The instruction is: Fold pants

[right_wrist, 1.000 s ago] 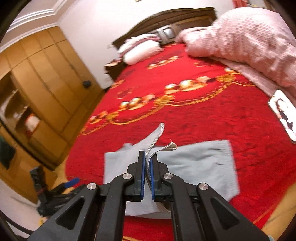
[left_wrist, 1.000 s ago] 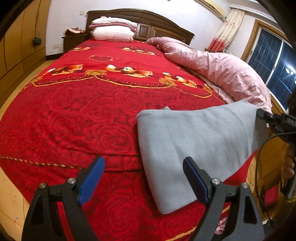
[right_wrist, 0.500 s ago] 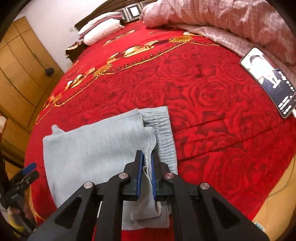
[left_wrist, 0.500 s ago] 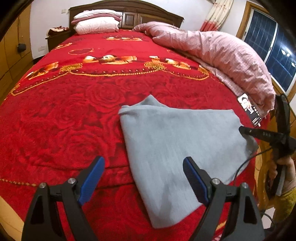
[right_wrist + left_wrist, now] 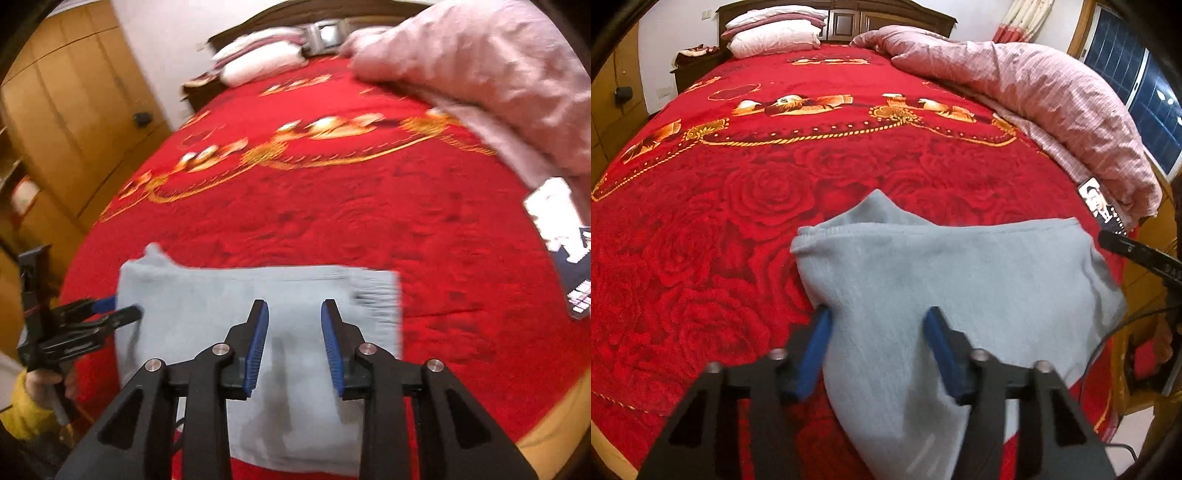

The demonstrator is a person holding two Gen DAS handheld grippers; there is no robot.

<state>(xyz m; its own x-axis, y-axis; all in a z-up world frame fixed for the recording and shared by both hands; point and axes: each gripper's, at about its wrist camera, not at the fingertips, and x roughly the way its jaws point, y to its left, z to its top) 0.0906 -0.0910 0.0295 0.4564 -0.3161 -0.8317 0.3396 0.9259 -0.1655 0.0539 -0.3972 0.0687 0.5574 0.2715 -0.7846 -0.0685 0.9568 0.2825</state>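
Grey pants lie folded flat on the red bedspread near the foot edge. My left gripper is open and low over their left part; its left finger touches the pants' left edge and fabric lies between the fingers. In the right wrist view the pants spread below my right gripper, which is open with nothing held. The left gripper shows at the pants' left edge there, held by a hand in a yellow sleeve. The right gripper sits just off the pants' right side.
A pink quilt is heaped along the bed's right side, with a phone beside it. Pillows lie at the headboard. A wooden wardrobe stands to the left. The bed's foot edge runs close under the grippers.
My right gripper opened and let go of the waistband, and the pants now lie flat. My left gripper moved down to the pants' left edge with its fingers closer together.
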